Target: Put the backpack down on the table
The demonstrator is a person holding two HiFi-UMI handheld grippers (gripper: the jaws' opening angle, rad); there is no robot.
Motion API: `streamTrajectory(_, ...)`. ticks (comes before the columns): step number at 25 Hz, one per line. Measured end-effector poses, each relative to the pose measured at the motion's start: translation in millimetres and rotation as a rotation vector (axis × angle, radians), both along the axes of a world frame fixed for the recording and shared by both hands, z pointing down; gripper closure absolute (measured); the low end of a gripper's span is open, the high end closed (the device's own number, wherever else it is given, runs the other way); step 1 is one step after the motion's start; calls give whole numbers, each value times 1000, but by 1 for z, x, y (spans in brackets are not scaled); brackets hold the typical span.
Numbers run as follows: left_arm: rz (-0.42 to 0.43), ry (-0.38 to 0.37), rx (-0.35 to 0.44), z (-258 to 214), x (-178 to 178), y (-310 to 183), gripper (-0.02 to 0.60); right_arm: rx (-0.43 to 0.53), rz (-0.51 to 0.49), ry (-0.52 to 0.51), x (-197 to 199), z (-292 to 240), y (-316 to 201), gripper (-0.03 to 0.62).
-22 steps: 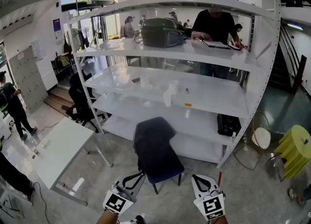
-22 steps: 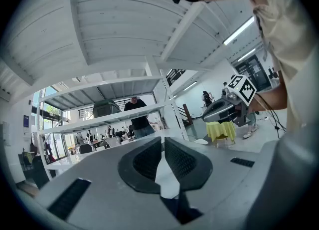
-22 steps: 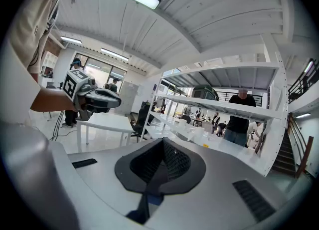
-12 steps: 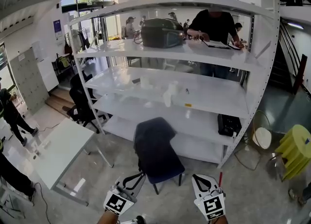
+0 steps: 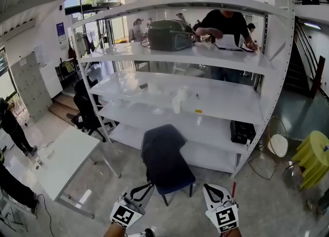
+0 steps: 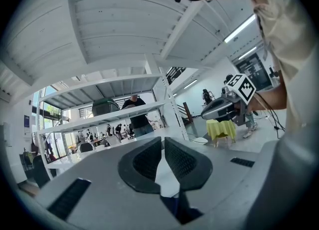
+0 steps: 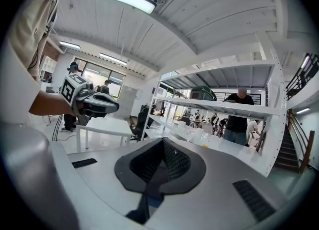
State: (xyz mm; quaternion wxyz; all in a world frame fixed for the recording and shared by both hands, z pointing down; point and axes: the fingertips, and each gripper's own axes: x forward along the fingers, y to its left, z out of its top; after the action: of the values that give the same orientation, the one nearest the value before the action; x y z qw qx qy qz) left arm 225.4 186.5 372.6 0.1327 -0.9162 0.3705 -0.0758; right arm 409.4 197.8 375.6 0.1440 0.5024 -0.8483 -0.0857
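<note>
Change since earlier frames: we are seeing the bystander [image 5: 10, 128] at the far left stepping closer to that edge, and the person behind the shelving [image 5: 224, 24] is now lifting a sheet of paper. Both grippers are staying where they were at the bottom of the head view.
Left gripper [image 5: 145, 188]: we are finding it clenched, its two ribbed pads [image 6: 147, 160] meeting with nothing between them. It is pointing about level toward the shelves.
Right gripper [image 5: 211, 190]: we are finding it likewise closed on nothing, its pads [image 7: 174, 161] pressing together, and it is tilting slightly downward.
Backpack [image 5: 171, 34]: the grey-green bag is sitting on the upper shelf, to the left of the person behind it and well apart from both grippers.
Table [image 5: 64, 159]: the white table is standing on the floor at the left, in front of the shelves and well apart from the backpack.
Shelving unit [image 5: 241, 62]: its white tiers are filling the middle of the head view. Small white cups [image 5: 177, 102] are standing on a middle tier, and a black box [image 5: 241, 132] is resting on a lower tier at the right.
Chair [image 5: 164, 161]: the dark blue chair is standing between the grippers and the shelves.
Yellow stool [image 5: 313, 156]: it is showing at the right edge.
</note>
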Motion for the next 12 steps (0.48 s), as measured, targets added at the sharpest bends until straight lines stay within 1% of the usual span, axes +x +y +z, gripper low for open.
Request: streamTrajectory(12, -10, -31, -16, 2, 3, -6, 549, -17, -9, -29, 2, 8, -12, 569)
